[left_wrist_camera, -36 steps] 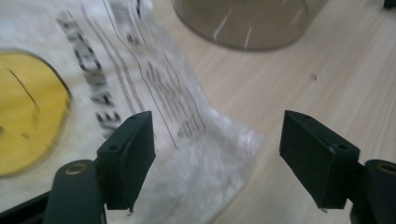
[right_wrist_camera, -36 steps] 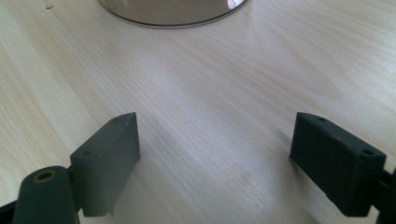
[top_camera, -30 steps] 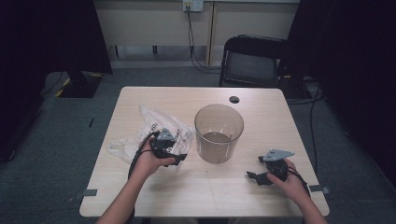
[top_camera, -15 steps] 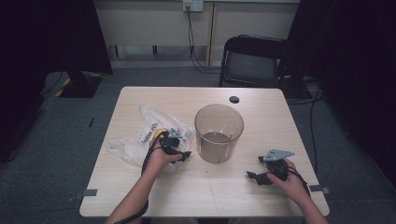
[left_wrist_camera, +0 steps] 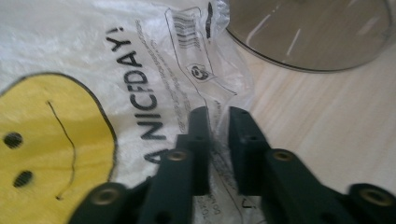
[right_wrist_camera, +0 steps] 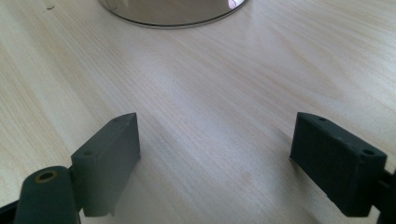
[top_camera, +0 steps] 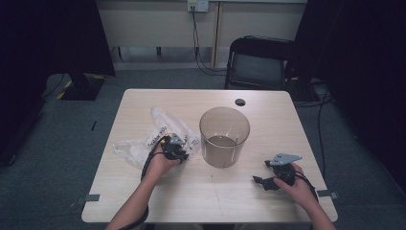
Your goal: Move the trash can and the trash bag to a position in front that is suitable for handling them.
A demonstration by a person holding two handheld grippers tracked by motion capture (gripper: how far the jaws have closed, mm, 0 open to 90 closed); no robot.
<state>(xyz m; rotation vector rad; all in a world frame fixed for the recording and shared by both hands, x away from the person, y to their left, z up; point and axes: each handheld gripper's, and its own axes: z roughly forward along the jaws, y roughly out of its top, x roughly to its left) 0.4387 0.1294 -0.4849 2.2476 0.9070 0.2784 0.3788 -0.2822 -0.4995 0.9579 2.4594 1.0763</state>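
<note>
Since the earlier frame my left gripper (top_camera: 178, 146) has dropped onto the bag (top_camera: 143, 143) and its jaws have just been closing. High view: bag lies at nine o'clock of the bin (top_camera: 225, 136); my right gripper (top_camera: 261, 181) rests on the table (top_camera: 210, 201) at four o'clock, idle. Left gripper view: jaws narrow, pinching a fold of film for lifting, I judge. Right gripper view: jaws wide over bare wood.

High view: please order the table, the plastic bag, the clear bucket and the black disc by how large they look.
1. table
2. and 3. plastic bag and clear bucket: they look about equal, so I do not rank them; the left gripper covers part of the bag.
4. black disc
</note>
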